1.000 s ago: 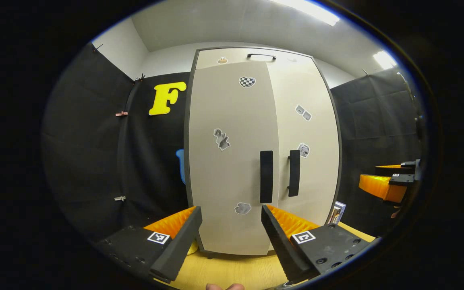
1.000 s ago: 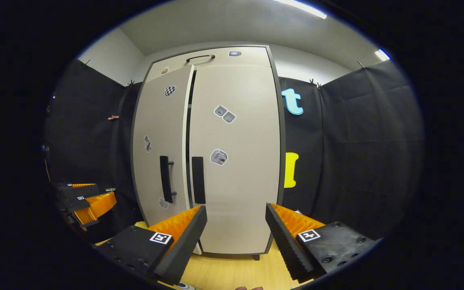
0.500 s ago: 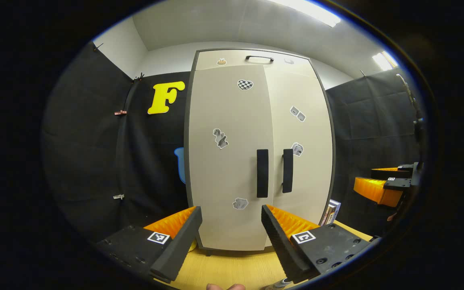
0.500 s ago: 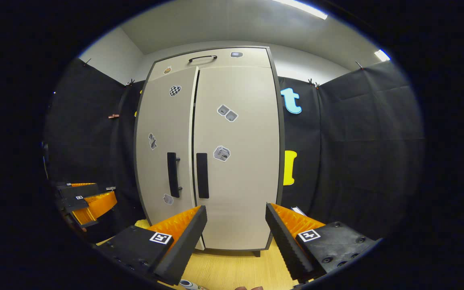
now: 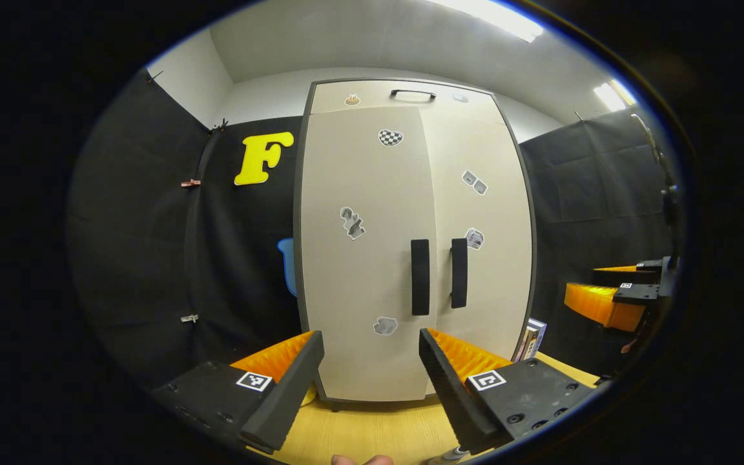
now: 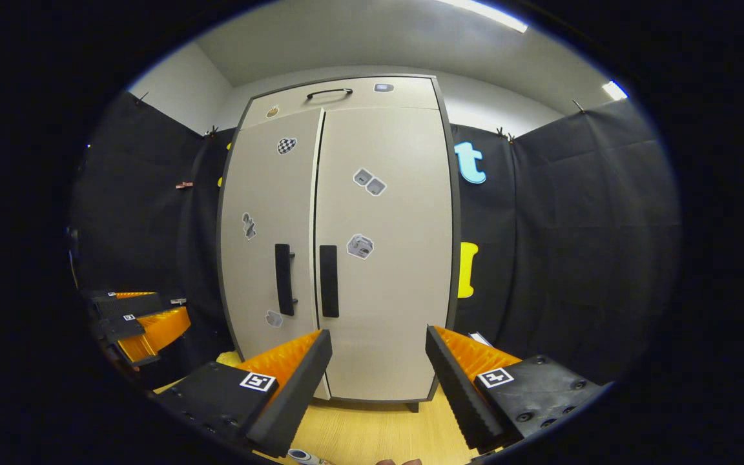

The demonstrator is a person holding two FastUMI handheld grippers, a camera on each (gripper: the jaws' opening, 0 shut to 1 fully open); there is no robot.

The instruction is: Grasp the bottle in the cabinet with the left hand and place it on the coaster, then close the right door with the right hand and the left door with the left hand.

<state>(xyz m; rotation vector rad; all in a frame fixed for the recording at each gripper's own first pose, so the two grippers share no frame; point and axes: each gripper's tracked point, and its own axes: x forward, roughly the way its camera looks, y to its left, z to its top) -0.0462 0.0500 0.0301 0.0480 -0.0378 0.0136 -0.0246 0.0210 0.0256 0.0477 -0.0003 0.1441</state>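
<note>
The beige cabinet (image 5: pixel 362 194) stands on the wooden table with its left door (image 5: pixel 359 258) and right door (image 5: pixel 485 213) both flush, a thin seam between them. Two black vertical handles (image 5: pixel 420 276) (image 5: pixel 459 272) sit side by side. My left gripper (image 5: pixel 369 342) is open and empty, a short way in front of the left door. My right gripper (image 6: pixel 378 336) is open and empty before the right door (image 6: pixel 385 258). A small pale cap (image 6: pixel 301 456) at the bottom edge may be the bottle's top. Each gripper also appears off to the side: right gripper (image 5: pixel 611 300), left gripper (image 6: pixel 143 320).
The wooden tabletop (image 5: pixel 372 433) runs up to the cabinet's foot. A small box (image 5: pixel 535 336) leans by the cabinet's right side. A yellow object (image 6: pixel 227 358) lies at its left base. A top drawer with a black handle (image 6: pixel 329 93) crowns the cabinet.
The left door has swung from slightly ajar to flush with the right one. Both grippers have drawn back a little from the cabinet and stay open.
</note>
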